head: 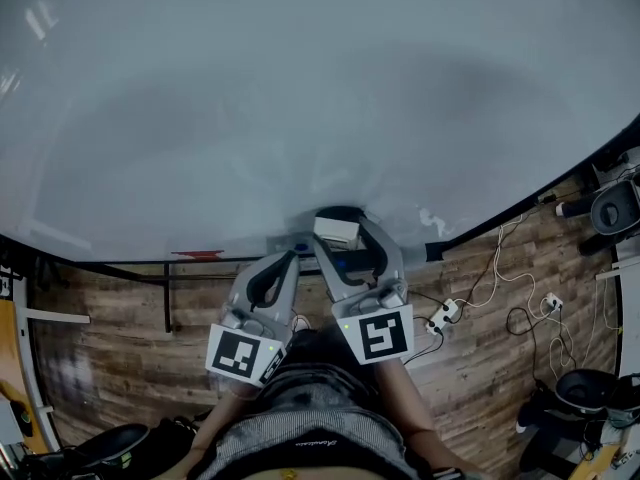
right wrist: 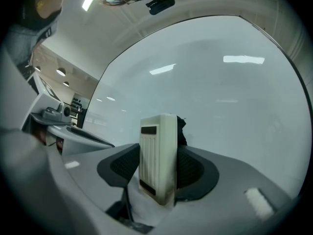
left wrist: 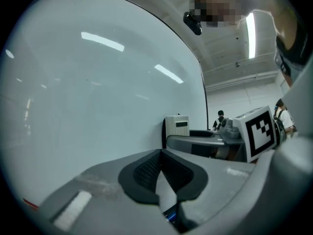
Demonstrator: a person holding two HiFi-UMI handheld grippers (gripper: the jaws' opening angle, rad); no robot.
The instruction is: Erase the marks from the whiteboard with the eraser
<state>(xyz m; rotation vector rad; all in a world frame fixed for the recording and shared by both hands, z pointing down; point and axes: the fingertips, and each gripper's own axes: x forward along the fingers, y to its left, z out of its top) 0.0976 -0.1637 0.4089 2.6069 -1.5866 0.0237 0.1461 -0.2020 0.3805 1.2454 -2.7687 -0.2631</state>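
Observation:
The whiteboard (head: 300,98) fills the upper head view, looking clean apart from faint smudges (head: 432,220) near its lower edge. My right gripper (head: 340,230) is shut on a white eraser (head: 336,231), held close to the board's lower edge. In the right gripper view the eraser (right wrist: 157,158) stands upright between the jaws, its dark felt side toward the whiteboard (right wrist: 220,92). My left gripper (head: 287,258) sits just left of it and lower, jaws together with nothing in them (left wrist: 159,173). The left gripper view shows the eraser (left wrist: 177,126) and the whiteboard (left wrist: 88,92).
A black frame edge (head: 520,208) runs under the board. Below lies wooden floor (head: 470,368) with white power strips and cables (head: 500,303). A red object (head: 197,254) rests on the board's ledge. Black equipment (head: 612,208) stands at right. People stand far off (left wrist: 220,119).

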